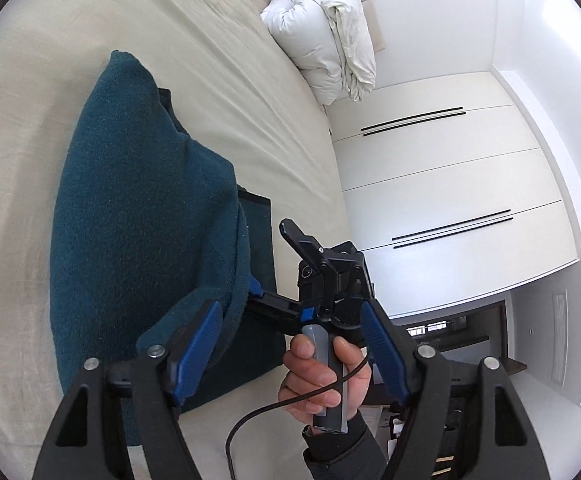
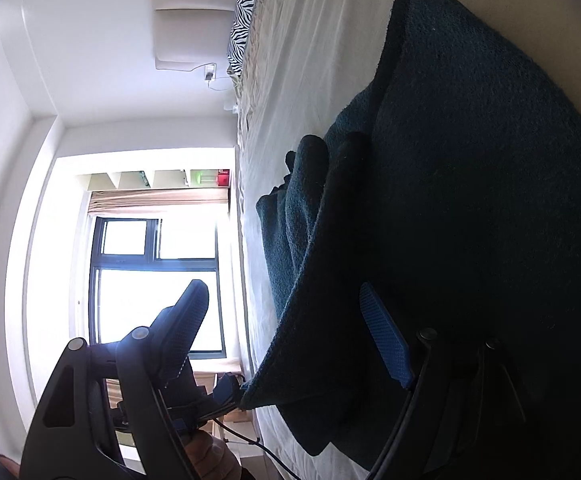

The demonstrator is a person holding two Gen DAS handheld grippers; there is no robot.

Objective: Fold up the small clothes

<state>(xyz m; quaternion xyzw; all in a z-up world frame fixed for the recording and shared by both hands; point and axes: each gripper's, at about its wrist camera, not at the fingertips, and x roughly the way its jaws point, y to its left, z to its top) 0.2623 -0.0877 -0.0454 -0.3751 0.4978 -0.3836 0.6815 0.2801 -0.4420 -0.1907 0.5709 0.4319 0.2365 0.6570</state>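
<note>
Teal garment (image 1: 142,208) beside left hand-held gripper (image 1: 290,344)

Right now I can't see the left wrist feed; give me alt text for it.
A teal fleece garment lies on a cream bed sheet, its near edge between the open left gripper's blue-padded fingers. Opposite, a hand holds the right gripper, which faces the same edge. Behind are a rolled white duvet and white wardrobe doors.

One teal garment (image 1: 138,200) – one rolled white duvet (image 1: 322,36) – one zebra-striped pillow (image 2: 244,24) – two hand-held grippers.
</note>
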